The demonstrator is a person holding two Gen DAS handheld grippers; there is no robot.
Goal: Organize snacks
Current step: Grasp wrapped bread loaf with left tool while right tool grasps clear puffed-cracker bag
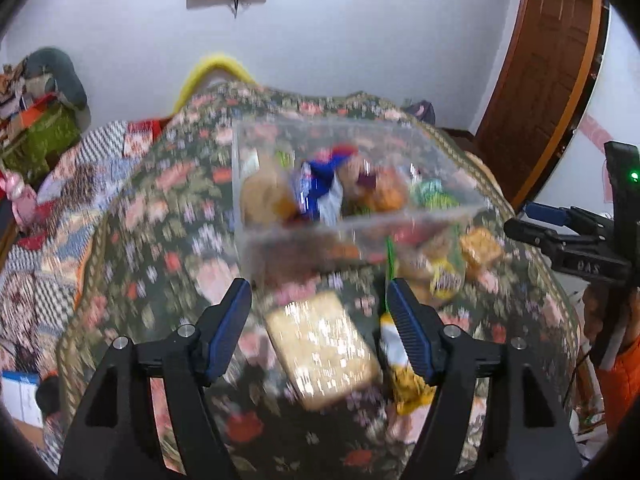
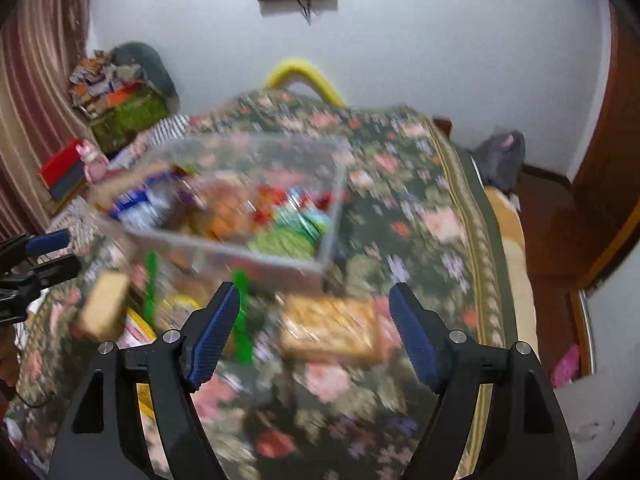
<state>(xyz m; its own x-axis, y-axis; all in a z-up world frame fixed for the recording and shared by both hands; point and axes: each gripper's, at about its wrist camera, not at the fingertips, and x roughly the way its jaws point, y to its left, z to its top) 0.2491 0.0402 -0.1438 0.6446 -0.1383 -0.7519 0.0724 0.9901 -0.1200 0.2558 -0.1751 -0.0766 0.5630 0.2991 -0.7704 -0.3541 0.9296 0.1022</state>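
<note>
Two open claws hover over a flowered bed beside a clear box of snacks.

The left claw (image 1: 318,300) has its blue pads spread wide with nothing gripped; a flat tan cracker pack (image 1: 322,350) lies on the bedspread (image 1: 160,216) in the gap below them, and a yellow and white snack bag (image 1: 400,376) lies just under the right-hand pad. The right claw (image 2: 316,306) is likewise wide open and empty, above an orange-brown biscuit pack (image 2: 330,330). The clear plastic box (image 1: 416,216) sits farther back on the bedspread, filled with mixed wrapped snacks, with more loose packets against its near side. Both views are blurred, so labels cannot be read. In the right wrist view the other claw shows at the left edge.
</note>
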